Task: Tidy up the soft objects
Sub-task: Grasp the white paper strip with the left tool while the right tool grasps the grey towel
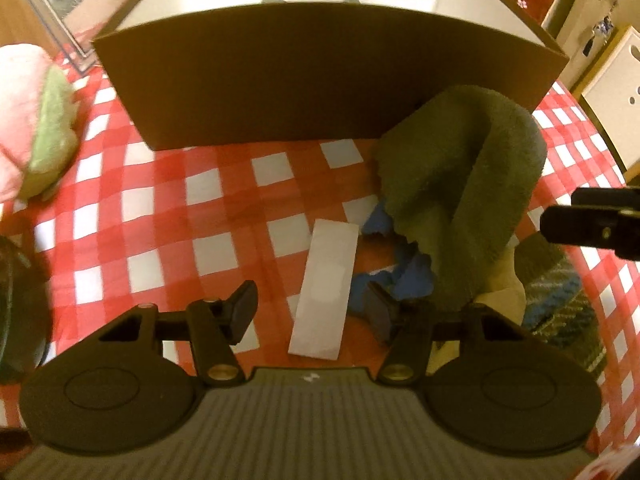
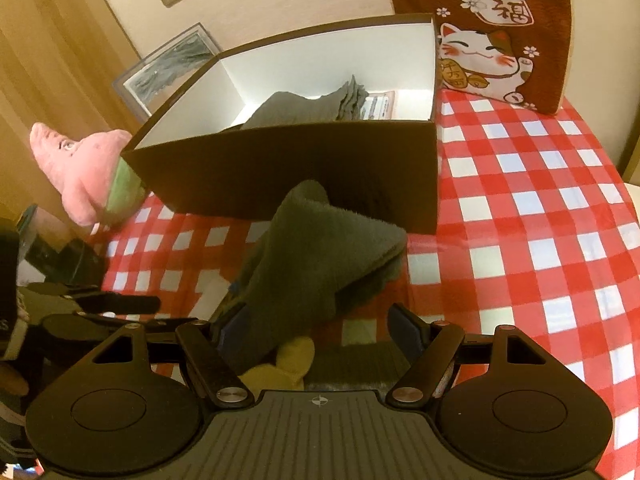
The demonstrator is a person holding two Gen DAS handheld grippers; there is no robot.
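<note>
A grey-green towel (image 1: pixel 460 184) lies heaped on the checked tablecloth against a brown box (image 1: pixel 320 80). Blue cloth (image 1: pixel 412 276) and yellow cloth (image 1: pixel 500 292) show under it. My left gripper (image 1: pixel 312 312) is open over a white paper strip (image 1: pixel 324 292), and its pads do not touch the strip. In the right wrist view the towel (image 2: pixel 320 248) runs down between the open fingers of my right gripper (image 2: pixel 320 328). The right pad stands clear of the towel. The box (image 2: pixel 300 176) is white inside and holds grey cloths (image 2: pixel 304 108).
A pink and green plush (image 1: pixel 36 120) lies left of the box. A striped knit cloth (image 1: pixel 560 304) sits at the right. A red cat-print cloth (image 2: pixel 492 32) hangs behind the table. A clear tray (image 2: pixel 168 68) stands behind the box. One finger (image 1: pixel 580 228) of the right gripper juts in from the right.
</note>
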